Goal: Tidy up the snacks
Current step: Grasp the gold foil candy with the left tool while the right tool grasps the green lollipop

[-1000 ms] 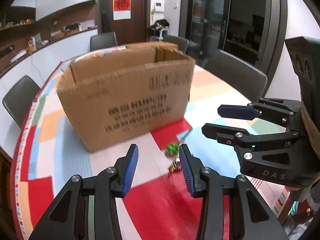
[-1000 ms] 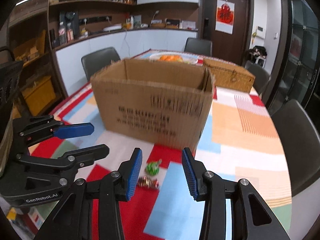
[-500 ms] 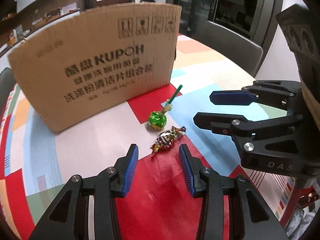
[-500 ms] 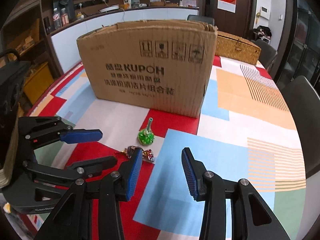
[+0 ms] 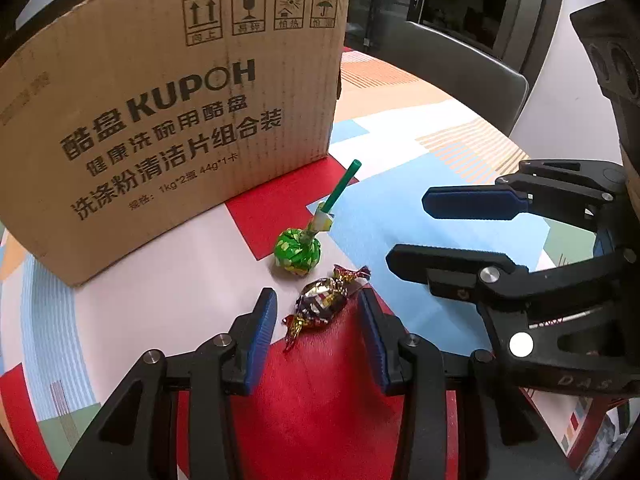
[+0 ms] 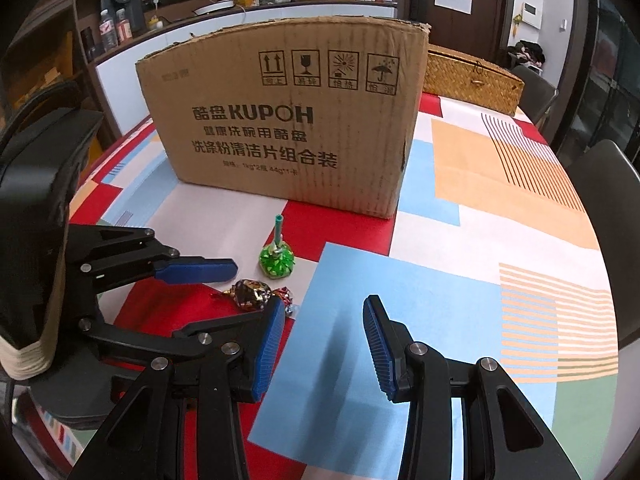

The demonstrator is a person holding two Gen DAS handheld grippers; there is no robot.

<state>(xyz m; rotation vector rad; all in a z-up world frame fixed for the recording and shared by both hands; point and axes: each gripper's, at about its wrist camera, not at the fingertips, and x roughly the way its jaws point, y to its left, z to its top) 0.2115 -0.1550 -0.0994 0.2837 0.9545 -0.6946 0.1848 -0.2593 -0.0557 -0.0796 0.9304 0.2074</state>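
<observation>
Two sweets [image 5: 320,300] lie before the cardboard box [image 5: 168,120].

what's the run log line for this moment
left claw: closing around foil-wrapped twist candy, not gripped | right claw: open, empty | green-wrapped lollipop: on tablecloth

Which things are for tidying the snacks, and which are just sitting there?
For the job:
- foil-wrapped candy, between the closing left gripper jaws, not pinched yet
- green lollipop
- cardboard box
- right gripper, open over the tablecloth

Just sitting there:
- wicker basket
- colourful tablecloth
- chairs
</observation>
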